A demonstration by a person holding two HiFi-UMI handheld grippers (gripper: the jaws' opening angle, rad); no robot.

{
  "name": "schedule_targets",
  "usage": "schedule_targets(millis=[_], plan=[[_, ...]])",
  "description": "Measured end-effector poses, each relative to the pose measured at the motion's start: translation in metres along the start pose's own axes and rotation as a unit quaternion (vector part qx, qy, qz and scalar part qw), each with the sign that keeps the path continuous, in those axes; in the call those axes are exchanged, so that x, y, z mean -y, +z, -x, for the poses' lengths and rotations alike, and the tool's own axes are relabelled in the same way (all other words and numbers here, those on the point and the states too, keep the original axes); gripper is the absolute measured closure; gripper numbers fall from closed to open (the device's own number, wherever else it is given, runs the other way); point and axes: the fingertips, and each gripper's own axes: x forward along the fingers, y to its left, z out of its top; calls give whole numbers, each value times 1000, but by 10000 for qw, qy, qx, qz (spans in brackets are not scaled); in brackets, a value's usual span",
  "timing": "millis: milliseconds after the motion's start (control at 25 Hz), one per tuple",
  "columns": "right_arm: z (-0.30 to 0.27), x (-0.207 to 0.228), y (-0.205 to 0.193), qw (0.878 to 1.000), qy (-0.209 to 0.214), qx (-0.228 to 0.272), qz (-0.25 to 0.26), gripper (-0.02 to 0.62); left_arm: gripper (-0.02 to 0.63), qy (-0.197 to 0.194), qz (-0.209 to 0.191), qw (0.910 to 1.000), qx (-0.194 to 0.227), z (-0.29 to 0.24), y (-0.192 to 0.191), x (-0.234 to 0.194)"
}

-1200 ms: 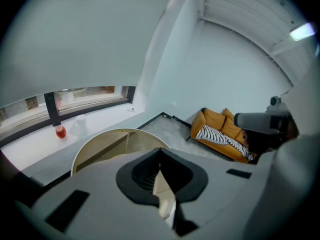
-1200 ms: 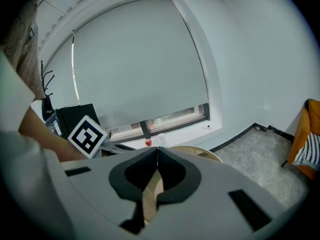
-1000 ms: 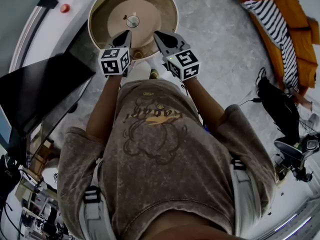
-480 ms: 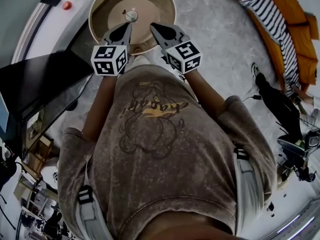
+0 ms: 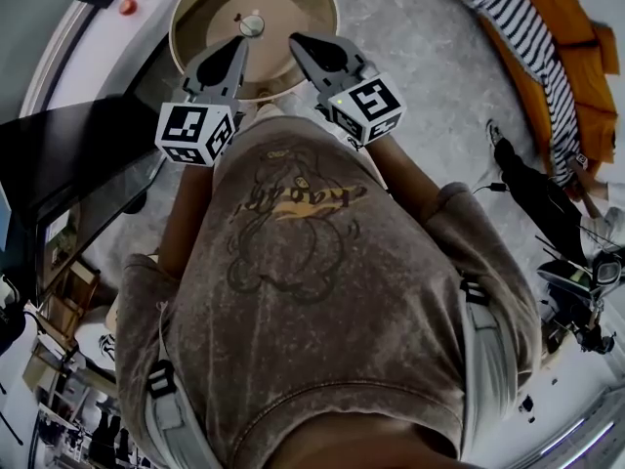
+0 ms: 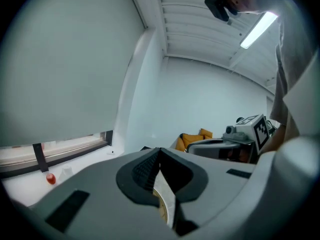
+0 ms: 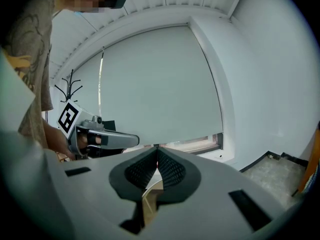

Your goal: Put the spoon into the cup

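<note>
In the head view a round tan table (image 5: 303, 8) stands at the top, with a small round grey thing (image 5: 252, 24) near its middle that may be the cup. I make out no spoon in any view. My left gripper (image 5: 235, 47) and right gripper (image 5: 297, 41) hang side by side over the table's near edge, pointing away from me. In the left gripper view the left gripper (image 6: 159, 152) has its jaws closed together with nothing between them. The right gripper (image 7: 156, 161) is shut and empty too.
A dark screen (image 5: 78, 164) lies at the left and an orange sofa with a striped cloth (image 5: 547, 37) at the upper right. A red button (image 5: 127, 7) sits on the white ledge. My own torso fills the middle of the head view.
Both grippers have risen toward the head camera and look larger. The left marker cube has drifted left and the right one slightly right, so they stand further apart.
</note>
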Motion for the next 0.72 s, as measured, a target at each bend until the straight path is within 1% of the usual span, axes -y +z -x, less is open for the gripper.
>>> schedule_targets(millis=[160,240,440,720], plan=[[2,-1,2,10000,-50,83,-13,577,588,12,-134,9993,357,6,7,3],[1,0,0,9999,-70,103,-23,577,588,30,-140,9988,461,7,5,4],[1,-3,0,9998,-43,206,-75,577,588,44,-129,9984,558,8,2,9],[2,-6,1,9997,46,246,-69,577,588,156,-69,9983,554,11,1,6]])
